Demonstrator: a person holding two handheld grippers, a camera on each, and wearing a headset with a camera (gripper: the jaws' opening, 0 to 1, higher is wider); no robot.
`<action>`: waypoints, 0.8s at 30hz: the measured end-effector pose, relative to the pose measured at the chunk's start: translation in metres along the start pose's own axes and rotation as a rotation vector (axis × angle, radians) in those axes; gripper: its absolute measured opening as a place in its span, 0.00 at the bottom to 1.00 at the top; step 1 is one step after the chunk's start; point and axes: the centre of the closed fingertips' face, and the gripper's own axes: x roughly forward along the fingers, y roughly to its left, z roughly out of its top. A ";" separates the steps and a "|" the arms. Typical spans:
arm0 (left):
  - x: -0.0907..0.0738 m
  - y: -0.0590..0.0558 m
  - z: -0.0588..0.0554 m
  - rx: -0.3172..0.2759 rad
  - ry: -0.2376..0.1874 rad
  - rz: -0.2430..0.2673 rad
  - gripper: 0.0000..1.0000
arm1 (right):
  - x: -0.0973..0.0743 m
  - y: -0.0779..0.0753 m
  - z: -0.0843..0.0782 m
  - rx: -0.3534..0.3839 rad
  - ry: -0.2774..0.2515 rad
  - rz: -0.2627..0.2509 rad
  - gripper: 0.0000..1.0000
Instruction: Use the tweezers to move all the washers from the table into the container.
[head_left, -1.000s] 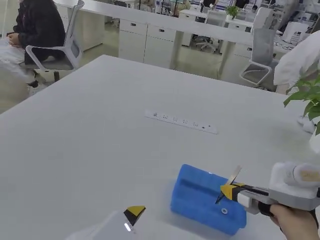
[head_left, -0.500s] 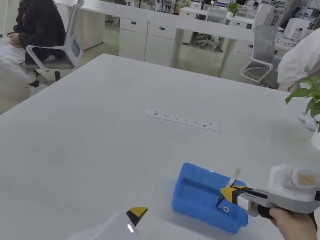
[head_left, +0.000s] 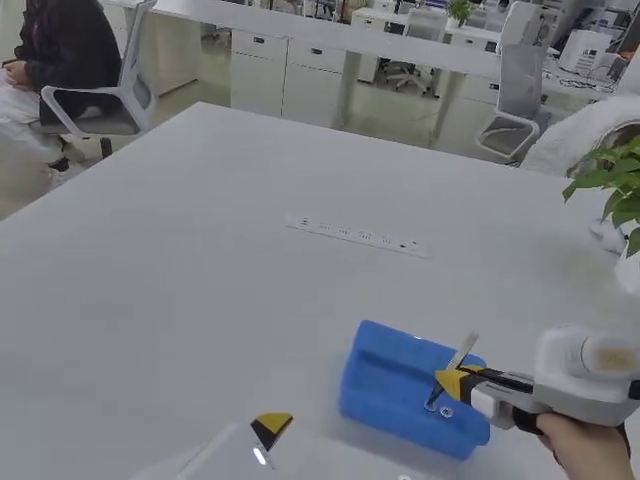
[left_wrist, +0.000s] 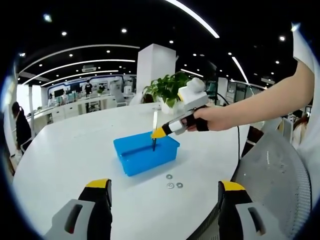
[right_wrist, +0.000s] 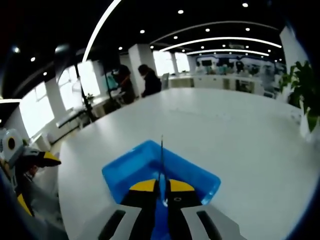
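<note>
A blue container (head_left: 385, 420) stands near the front of the white table (head_left: 200, 250). My right gripper (head_left: 450, 383) hangs over its right part, shut on thin tweezers (head_left: 463, 353) whose tips point down into the box. One washer (head_left: 446, 411) lies inside, just beside the tips. In the right gripper view the tweezers (right_wrist: 161, 155) rise between the closed jaws over the container (right_wrist: 125, 175) and the washer (right_wrist: 176, 198). Three washers (left_wrist: 171, 186) lie on the table in front of the container (left_wrist: 145, 162). My left gripper (left_wrist: 165, 200) stands open and holds nothing, apart from the box.
A white power strip (head_left: 358, 237) lies mid-table. A green plant (head_left: 610, 185) stands at the right edge. Office chairs and a seated person (head_left: 50, 50) are beyond the far left side. A grey chair back (left_wrist: 270, 165) sits close to the table's near edge.
The head camera has shifted a little. My right gripper stays over the container with the tweezers, and the left gripper has not moved.
</note>
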 end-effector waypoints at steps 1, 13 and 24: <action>0.000 0.000 0.000 -0.001 0.000 0.000 0.89 | -0.002 0.000 0.002 0.003 -0.009 0.002 0.04; 0.000 0.001 -0.003 -0.006 0.008 0.002 0.89 | -0.022 0.021 0.018 -0.010 -0.075 0.032 0.04; 0.001 0.001 -0.005 -0.007 0.017 -0.004 0.88 | -0.041 0.050 0.016 -0.019 -0.078 0.069 0.03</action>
